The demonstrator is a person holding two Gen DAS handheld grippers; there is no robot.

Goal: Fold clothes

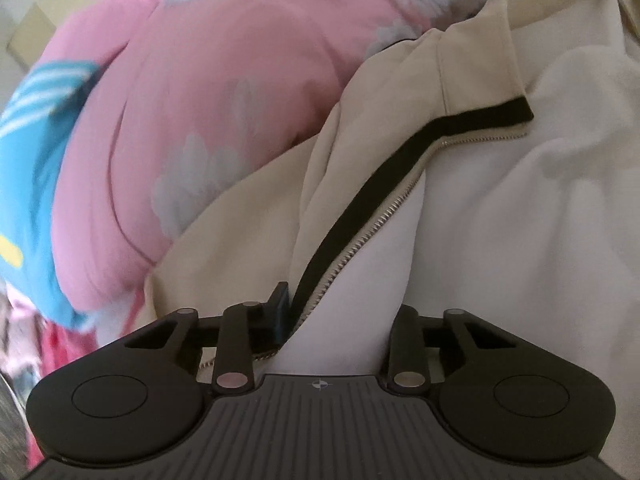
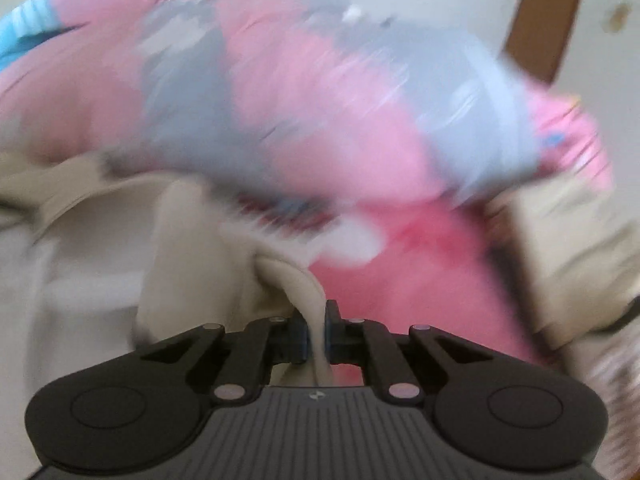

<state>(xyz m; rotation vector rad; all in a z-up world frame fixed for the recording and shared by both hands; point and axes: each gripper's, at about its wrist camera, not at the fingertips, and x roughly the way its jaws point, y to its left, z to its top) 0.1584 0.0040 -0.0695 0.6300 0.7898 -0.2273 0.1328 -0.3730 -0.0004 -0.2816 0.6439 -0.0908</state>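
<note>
A beige jacket [image 1: 360,120] with a black-edged zipper [image 1: 360,208] and white lining [image 1: 520,200] lies spread in the left wrist view. My left gripper [image 1: 340,314] is closed around its front edge. One dark fingertip [image 1: 280,304] shows beside the zipper, and the lining bunches across the gap and hides the other fingertip. In the blurred right wrist view, my right gripper [image 2: 317,336] is shut on a thin ridge of the same beige jacket [image 2: 296,280], with its fingers nearly touching.
A bulky pink quilt [image 1: 200,100] with grey and white feather prints lies behind the jacket, and the pink quilt [image 2: 320,120] fills the right view. A blue striped cloth [image 1: 32,140] is at the left. A brown door [image 2: 548,20] stands in the far wall.
</note>
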